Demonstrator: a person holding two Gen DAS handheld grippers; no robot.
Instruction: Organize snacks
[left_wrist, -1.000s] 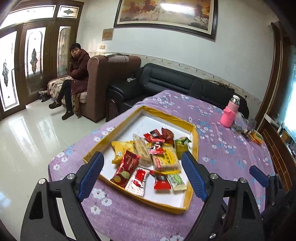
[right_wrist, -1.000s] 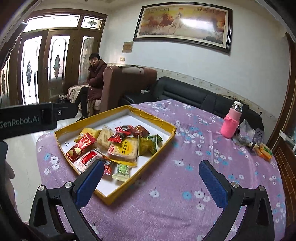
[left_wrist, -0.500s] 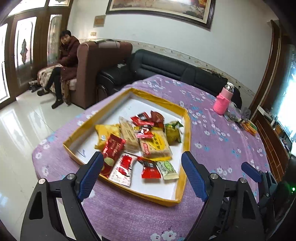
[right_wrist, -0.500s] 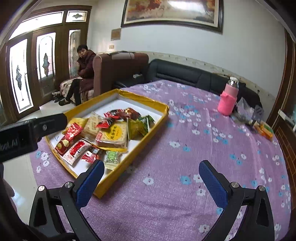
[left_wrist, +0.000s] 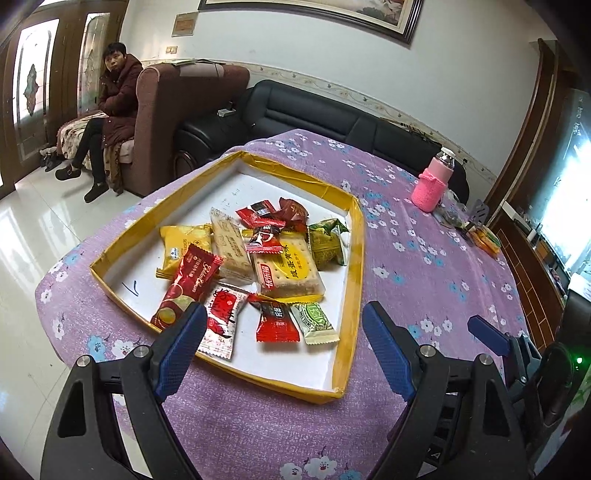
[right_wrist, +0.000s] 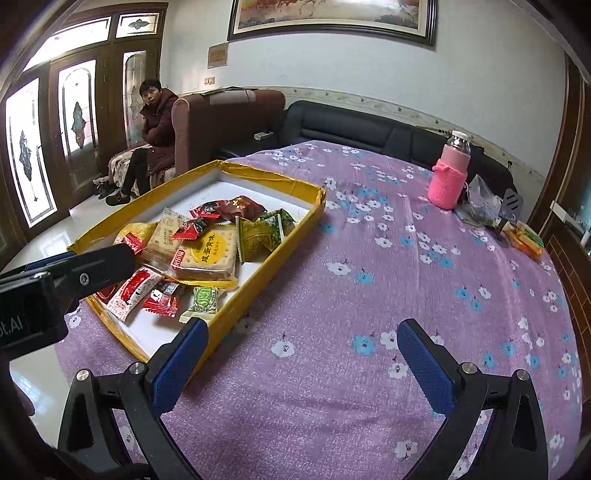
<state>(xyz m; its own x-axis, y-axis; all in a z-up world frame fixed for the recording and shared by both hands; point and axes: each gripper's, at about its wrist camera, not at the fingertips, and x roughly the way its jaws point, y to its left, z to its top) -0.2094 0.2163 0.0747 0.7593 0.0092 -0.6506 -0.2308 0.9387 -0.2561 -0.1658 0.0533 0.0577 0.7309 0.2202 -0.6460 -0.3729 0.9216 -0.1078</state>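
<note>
Closer now, both grippers' spread fingers hover empty near the snack tray

Left gripper: has come down and forward over 1 s; its spread blue fingers now frame the near end of the yellow tray, where before they framed the whole of it.
Snacks: loom larger in the left view, toward 12 o'clock of the fingers.
Right gripper: has dropped toward the purple cloth; its left finger now overlaps the tray's near corner at 10 o'clock.
</note>
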